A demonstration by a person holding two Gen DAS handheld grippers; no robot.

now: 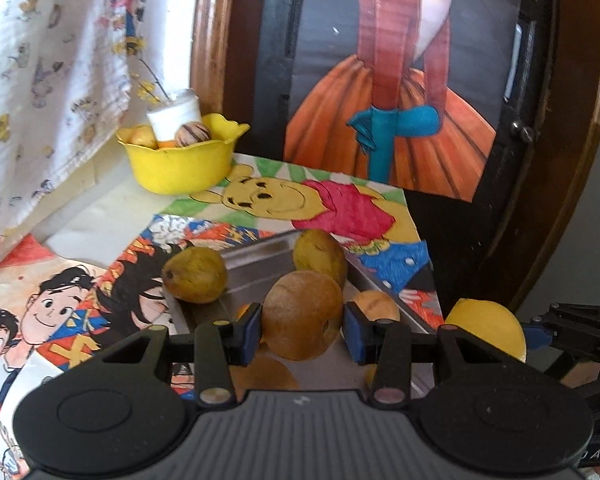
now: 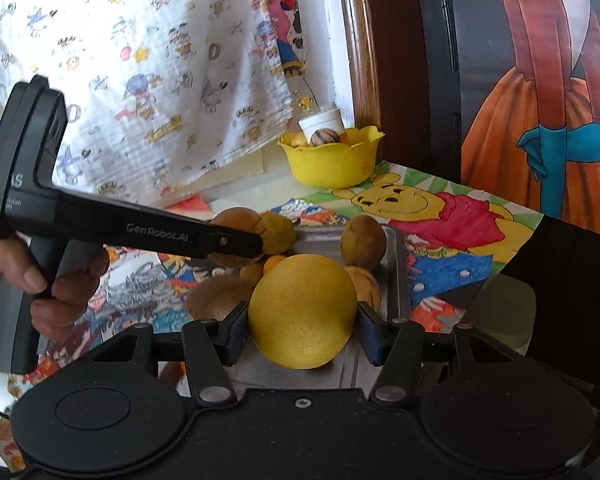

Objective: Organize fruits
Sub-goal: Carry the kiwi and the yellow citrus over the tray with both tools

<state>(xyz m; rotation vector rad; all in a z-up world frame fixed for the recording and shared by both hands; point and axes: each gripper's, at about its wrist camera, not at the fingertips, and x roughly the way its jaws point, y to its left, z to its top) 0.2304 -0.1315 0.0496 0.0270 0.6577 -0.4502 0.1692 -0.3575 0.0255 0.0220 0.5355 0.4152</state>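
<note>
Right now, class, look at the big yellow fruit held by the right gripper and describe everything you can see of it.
The yellow fruit is large, round and evenly bright yellow, with a finely pebbled, citrus-like skin and no visible stem. The right gripper holds it between blue-padded jaws pressed on its left and right sides. It sits above the near end of the metal tray, in front of the brownish fruits there. The left wrist view shows it at the right edge, partly hidden.

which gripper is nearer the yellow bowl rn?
Left, likely. Both sit well short of the yellow bowl: left gripper grips a brown fruit over the tray, right gripper grips a yellow fruit at the tray's near end.
</note>
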